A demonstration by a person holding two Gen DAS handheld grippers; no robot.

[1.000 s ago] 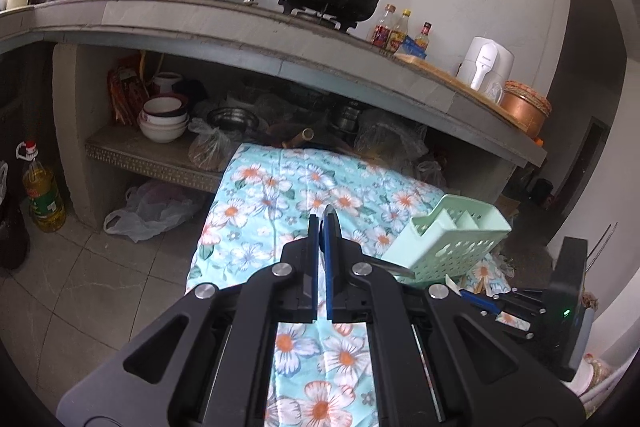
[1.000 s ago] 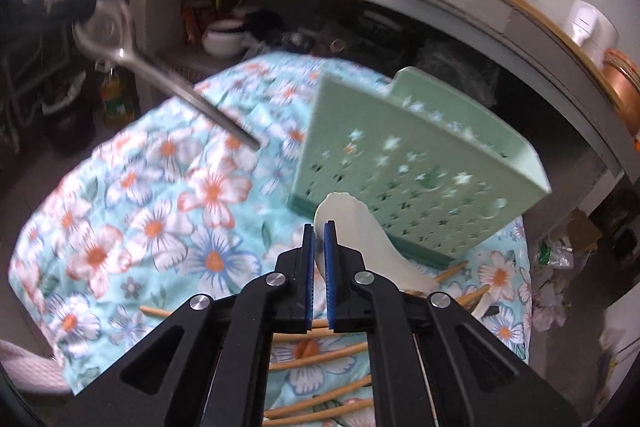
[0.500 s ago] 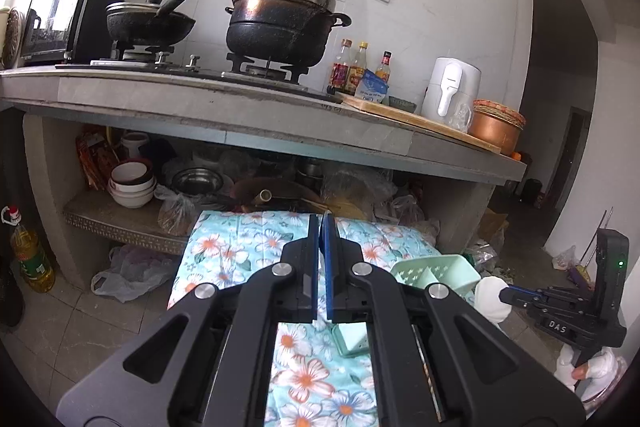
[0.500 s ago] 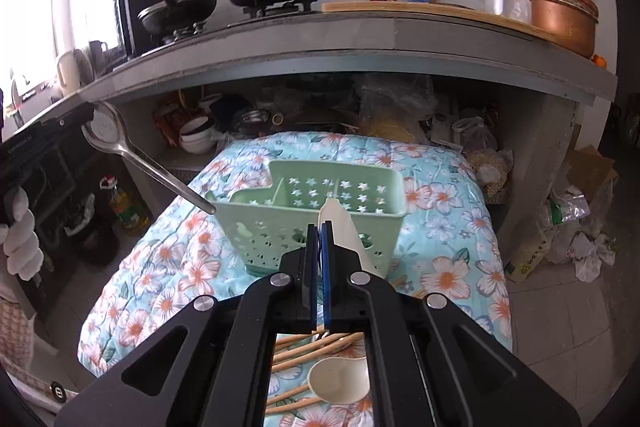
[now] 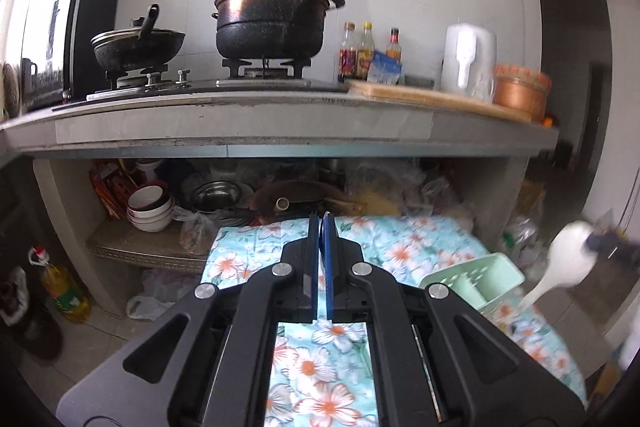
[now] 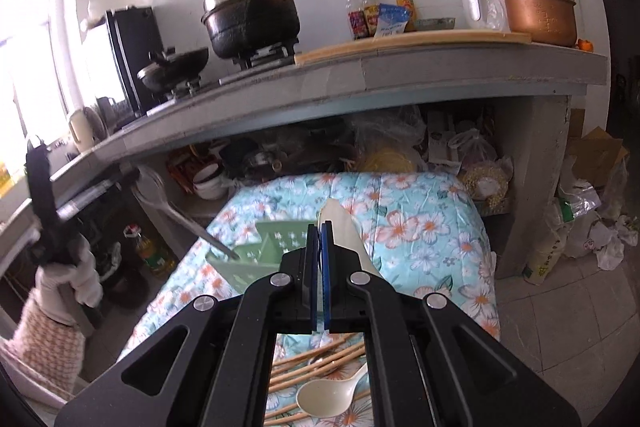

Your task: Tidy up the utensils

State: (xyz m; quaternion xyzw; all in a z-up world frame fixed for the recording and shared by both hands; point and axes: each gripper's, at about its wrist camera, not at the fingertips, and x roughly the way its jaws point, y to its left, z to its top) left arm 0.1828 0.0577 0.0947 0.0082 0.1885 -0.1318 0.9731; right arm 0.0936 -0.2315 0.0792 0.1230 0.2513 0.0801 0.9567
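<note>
Holding a cream spoon [image 6: 342, 227] by its handle, the right gripper [image 6: 317, 251] is clamped on it just above the green caddy [image 6: 256, 251], the long axis running forward and down toward the caddy's slots; the left gripper [image 5: 321, 251] is pressed together, and seems to carry a metal ladle [image 6: 176, 215] whose tip reaches the caddy; loose chopsticks [image 6: 316, 363] and a second spoon [image 6: 328, 397] lie nearest on the flowered tabletop [image 6: 432, 227].

The white spoon [image 5: 566, 267] at far right is motion-blurred. The right claw [image 6: 319, 227] hides much of the green basket [image 6: 256, 251] and the chopsticks [image 6: 316, 363].
</note>
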